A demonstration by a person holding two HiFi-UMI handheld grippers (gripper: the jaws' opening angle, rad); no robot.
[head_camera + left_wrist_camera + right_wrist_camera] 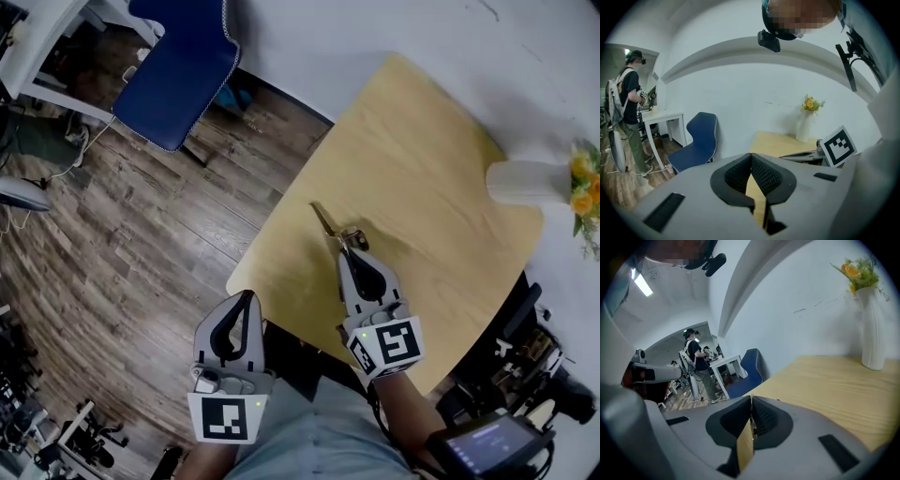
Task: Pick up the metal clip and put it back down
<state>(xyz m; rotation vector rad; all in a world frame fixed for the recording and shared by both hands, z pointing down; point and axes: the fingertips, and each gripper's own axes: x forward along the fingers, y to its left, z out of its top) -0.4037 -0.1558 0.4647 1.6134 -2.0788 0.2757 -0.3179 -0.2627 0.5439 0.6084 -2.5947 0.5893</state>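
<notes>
- The light wooden table with rounded corners (422,159) stands against a white wall (740,93), on a floor of dark wood planks (141,225).
- The thin silver metal clip (330,225) is over the table's near-left part, well inside its edges. One long end points away toward the table's far-left corner.
- The right gripper (353,246) reaches in from the table's near edge, its jaws pressed together on the clip's near end. Whether the clip touches the tabletop cannot be told.
- The left gripper (249,296) is just off the table's near-left corner, above the floor. Its jaw tips meet with nothing between them.
- A white ceramic vase (525,183) of yellow flowers (583,187) stands at the table's right edge.
- A blue padded chair (178,75) stands off the table's far-left side.
- Beyond the chair from the table, a person (630,108) stands at a white desk (663,117).
</notes>
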